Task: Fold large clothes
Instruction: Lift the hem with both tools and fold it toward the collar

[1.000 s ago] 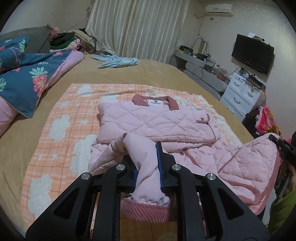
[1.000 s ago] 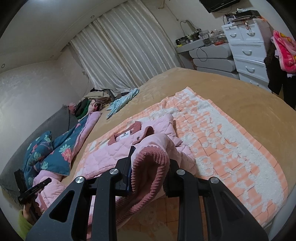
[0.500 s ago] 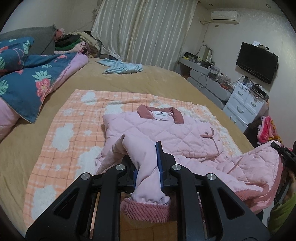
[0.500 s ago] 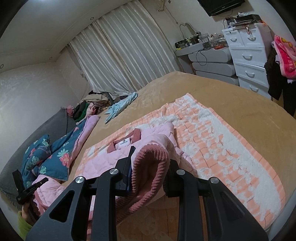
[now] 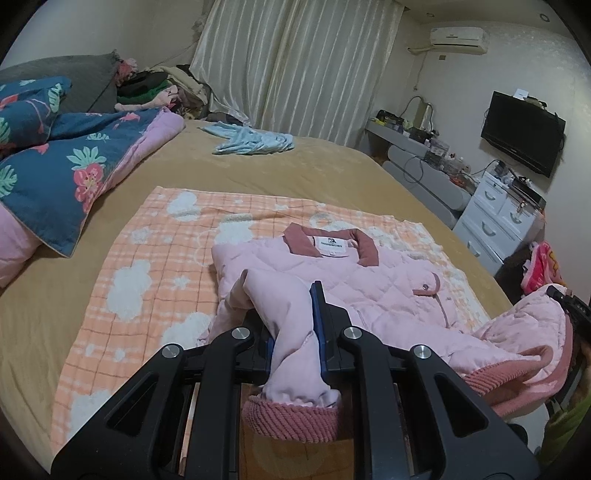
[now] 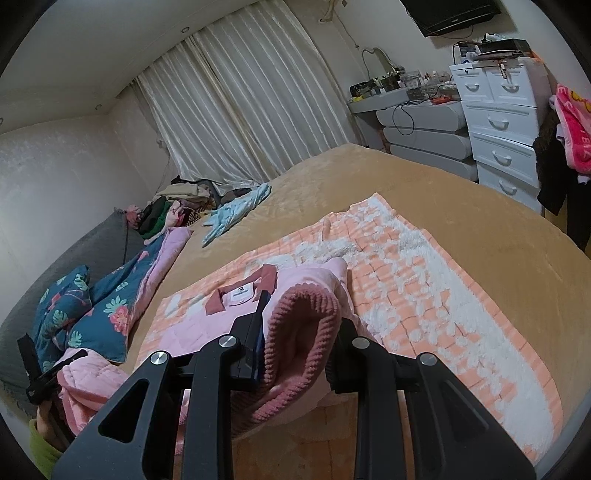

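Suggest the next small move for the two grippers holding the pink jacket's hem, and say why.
Probably carry both hem corners forward toward the dusty-rose collar and lay them down there. The left gripper and right gripper are each shut on the ribbed hem of the pink quilted jacket, whose upper half lies flat on the orange checked blanket, so the bottom half is raised for folding over.

Bedroom, dim indoor light. Large bed w/ tan cover fills centre; orange-white checked blanket spread on top. Floor-length cream curtains drawn across far wall. Blue floral quilt bunched at bed's left, clothes pile behind it nr curtain, light-blue garment on far side of bed. Right wall: AC unit up high, flat TV mounted, cluttered grey shelf, white drawer chest below TV.
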A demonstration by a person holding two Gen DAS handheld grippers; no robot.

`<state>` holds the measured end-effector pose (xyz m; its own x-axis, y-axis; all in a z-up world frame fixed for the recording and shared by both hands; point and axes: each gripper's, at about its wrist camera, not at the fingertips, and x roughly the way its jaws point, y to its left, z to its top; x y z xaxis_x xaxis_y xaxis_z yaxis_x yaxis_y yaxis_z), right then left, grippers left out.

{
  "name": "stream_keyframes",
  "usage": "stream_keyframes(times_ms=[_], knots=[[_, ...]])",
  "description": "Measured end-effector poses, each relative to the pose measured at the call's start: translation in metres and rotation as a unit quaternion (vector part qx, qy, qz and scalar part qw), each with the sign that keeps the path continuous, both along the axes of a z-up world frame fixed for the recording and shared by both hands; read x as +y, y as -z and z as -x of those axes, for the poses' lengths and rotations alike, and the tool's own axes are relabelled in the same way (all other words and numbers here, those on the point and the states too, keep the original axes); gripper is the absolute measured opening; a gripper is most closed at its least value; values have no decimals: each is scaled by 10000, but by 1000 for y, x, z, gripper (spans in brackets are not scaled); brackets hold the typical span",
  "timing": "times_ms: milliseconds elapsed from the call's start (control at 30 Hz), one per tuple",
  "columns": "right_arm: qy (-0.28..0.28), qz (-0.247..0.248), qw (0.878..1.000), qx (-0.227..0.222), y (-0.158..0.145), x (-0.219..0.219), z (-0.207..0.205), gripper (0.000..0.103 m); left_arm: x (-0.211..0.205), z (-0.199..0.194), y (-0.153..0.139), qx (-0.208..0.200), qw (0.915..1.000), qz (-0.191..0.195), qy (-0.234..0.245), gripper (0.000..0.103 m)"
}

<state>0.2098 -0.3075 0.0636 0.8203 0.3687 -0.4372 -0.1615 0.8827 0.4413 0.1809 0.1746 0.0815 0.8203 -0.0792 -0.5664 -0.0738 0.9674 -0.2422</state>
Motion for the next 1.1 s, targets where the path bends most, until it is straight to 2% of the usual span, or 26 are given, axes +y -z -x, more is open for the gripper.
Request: stream_keyframes(times_ms=[300, 700, 900, 1033, 1100], knots=[[-34, 267, 9996, 78, -3, 6, -28, 23, 6, -15, 2, 61, 9998, -78, -143, 9], [-14, 630, 9977, 268, 0, 26, -78, 23, 11, -38, 13, 170, 9986, -366, -349, 9], [-85, 487, 9976, 485, 5, 31, -104, 25, 13, -50, 23, 268, 9974, -516, -422, 9], [-204, 120, 9978, 614, 8, 25, -115, 29, 13, -55, 25, 290, 9973, -519, -426, 9], [-278, -183, 9971, 684, 10, 20, -120, 36, 12, -59, 26, 320, 9971, -542, -428, 9]])
